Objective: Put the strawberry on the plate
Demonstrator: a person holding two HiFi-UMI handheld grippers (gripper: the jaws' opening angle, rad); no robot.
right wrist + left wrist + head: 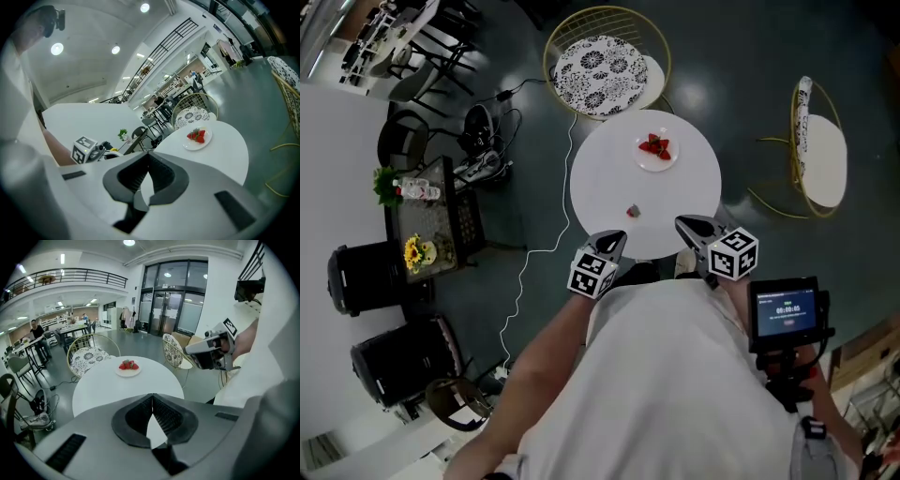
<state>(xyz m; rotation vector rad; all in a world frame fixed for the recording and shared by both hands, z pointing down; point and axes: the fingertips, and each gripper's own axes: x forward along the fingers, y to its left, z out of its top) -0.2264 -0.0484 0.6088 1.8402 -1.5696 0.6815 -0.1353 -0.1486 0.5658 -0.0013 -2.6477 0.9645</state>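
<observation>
Head view: we are seeing one loose strawberry [633, 212] lying near on the bench [600, 178], well apart from the one far plate [658, 166] carrying perhaps three berries [655, 144]. The left claw [617, 240] and right claw [684, 225] are hovering at the near edge.

Left gripper view: that claw is sitting closed, empty.

Right gripper view: likewise.

We are judging the approach underway; next, a claw needs opening around the strawberry.

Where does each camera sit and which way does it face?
Head view: on the person's head, steeply down at the table; left gripper, right gripper, shirt show.
Left gripper view: on that gripper, facing across the table; its shut jaws, right gripper show.
Right gripper view: on that gripper, facing across the table; its shut jaws, left gripper show.
Shared: the plate of strawberries.
</observation>
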